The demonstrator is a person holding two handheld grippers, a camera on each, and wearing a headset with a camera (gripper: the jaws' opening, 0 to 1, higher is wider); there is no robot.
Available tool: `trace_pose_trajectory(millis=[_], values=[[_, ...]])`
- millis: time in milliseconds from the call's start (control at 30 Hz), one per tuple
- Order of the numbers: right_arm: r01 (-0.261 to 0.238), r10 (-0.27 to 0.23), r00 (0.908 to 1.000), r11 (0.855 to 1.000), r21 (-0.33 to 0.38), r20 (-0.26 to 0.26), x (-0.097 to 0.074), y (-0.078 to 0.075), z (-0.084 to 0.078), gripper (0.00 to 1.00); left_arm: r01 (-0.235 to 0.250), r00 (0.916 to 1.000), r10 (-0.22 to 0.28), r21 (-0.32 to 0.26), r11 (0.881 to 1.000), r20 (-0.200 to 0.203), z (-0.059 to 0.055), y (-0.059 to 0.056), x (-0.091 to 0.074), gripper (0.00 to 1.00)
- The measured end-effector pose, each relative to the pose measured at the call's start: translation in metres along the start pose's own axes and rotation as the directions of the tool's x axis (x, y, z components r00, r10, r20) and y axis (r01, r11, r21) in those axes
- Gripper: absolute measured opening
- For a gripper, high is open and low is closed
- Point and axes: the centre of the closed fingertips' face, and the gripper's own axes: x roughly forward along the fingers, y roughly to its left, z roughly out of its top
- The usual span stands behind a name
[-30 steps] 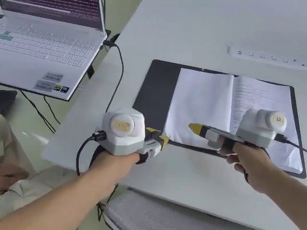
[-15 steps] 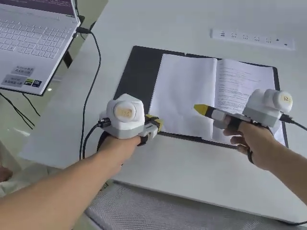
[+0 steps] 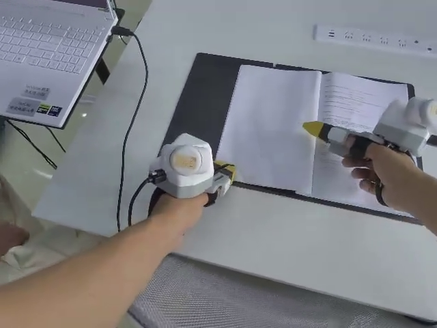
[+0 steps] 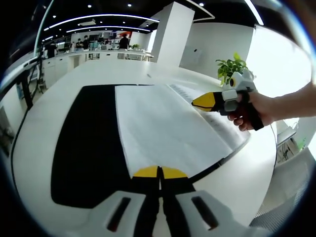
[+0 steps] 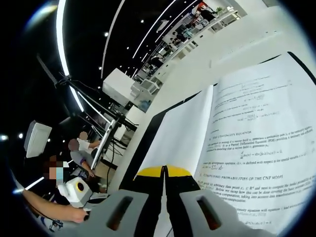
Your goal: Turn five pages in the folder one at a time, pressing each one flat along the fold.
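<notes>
Right tool (image 3: 311, 128), tips pressed together, moved since earlier onto the fold of the open black paper-filled folder (image 3: 205, 102), left tool (image 3: 229, 171), likewise pressed together, at folder's near edge

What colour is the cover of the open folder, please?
Black; the folder cover shows best in the left gripper view.
</notes>
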Motion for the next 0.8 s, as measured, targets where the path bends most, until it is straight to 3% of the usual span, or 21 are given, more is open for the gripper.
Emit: trace_pose_trajectory(millis=[67,133,167,467,667,800], values=[[0.019,-0.019,0.9997,1.000,0.010,-0.012,0.002,-0.005,0.001,0.00,-0.004,1.0000,0.004,0.006,1.000,-0.006,0.000,0.001,0.000,0.00],[0.085,-0.085,0.9961,0.996,0.035,-0.026,0.005,-0.022,0.004,0.00,-0.004,1.0000,0.004,0.003,1.000,-0.008,0.000,0.002,0.000,0.00],[0.022,-0.023,0.9997,0.997,0.080,0.001,0.010,-0.014,0.011,0.00,-0.005,1.0000,0.005,-0.005,1.000,-0.008,0.000,0.002,0.001,0.00],[0.098,-0.100,0.9944,0.994,0.038,0.035,0.031,-0.048,0.052,0.00,-0.003,1.0000,0.003,-0.018,1.000,-0.003,-0.001,0.003,0.002,0.00],[0.110,-0.121,0.9872,0.988,0.110,0.103,0.041,-0.065,0.073,0.00,0.000,0.9998,0.001,0.025,1.000,-0.020,-0.002,0.003,0.004,0.00],[0.126,-0.147,0.9776,0.982,0.140,0.150,0.046,-0.072,0.087,0.00,0.002,0.9996,-0.002,0.029,1.000,-0.026,-0.002,0.004,0.004,0.00]])
